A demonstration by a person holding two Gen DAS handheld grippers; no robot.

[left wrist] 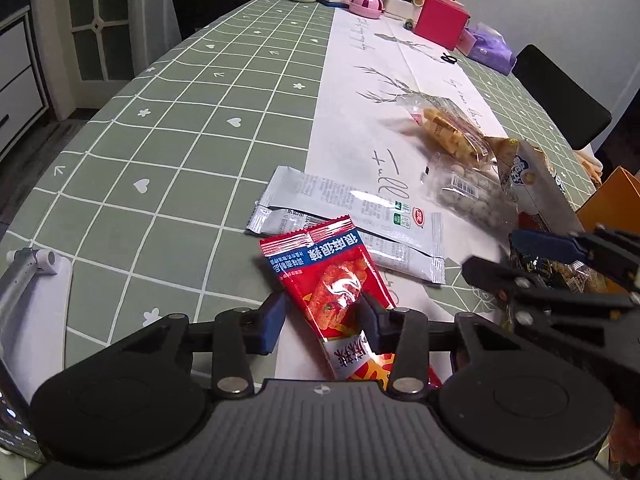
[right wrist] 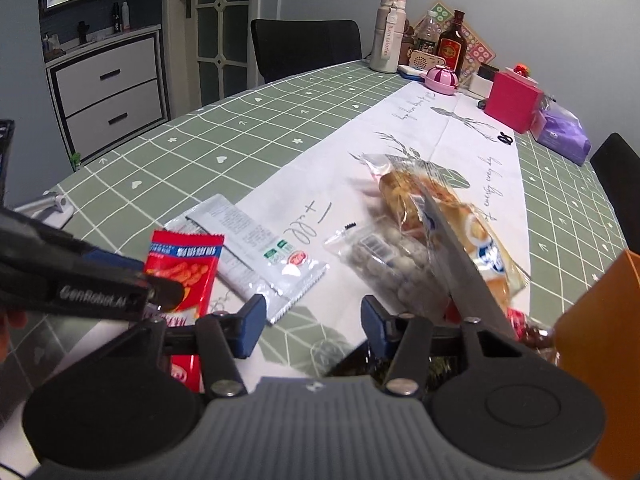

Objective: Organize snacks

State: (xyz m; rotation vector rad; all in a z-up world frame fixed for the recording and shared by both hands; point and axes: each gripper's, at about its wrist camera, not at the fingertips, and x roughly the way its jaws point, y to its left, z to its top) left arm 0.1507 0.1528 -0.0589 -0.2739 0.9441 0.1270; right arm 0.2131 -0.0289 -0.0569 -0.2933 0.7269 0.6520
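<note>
A red snack packet (left wrist: pixel 332 280) (right wrist: pixel 184 268) lies flat on the green checked cloth. My left gripper (left wrist: pixel 322 320) (right wrist: pixel 148 276) straddles its lower part, open; the left pad stands just off the packet's edge. Beyond it lie a silver-grey packet (left wrist: pixel 352 212) (right wrist: pixel 256 252), a clear bag of pale round balls (left wrist: pixel 468 200) (right wrist: pixel 384 264), a clear bag of yellow puffs (left wrist: pixel 448 128) (right wrist: pixel 404 196) and a blue-and-white packet (left wrist: pixel 532 176) (right wrist: pixel 488 256). My right gripper (right wrist: pixel 314 320) (left wrist: pixel 494 254) is open over bare cloth, near a dark packet (left wrist: pixel 576 276).
An orange box (left wrist: pixel 612 200) (right wrist: pixel 600 320) stands at the right edge. A pink box (right wrist: pixel 514 102), a purple bag (right wrist: pixel 564 132) and bottles (right wrist: pixel 386 40) crowd the far end. Black chairs (right wrist: pixel 308 48) ring the table. A white stand (left wrist: pixel 36 280) sits at the left.
</note>
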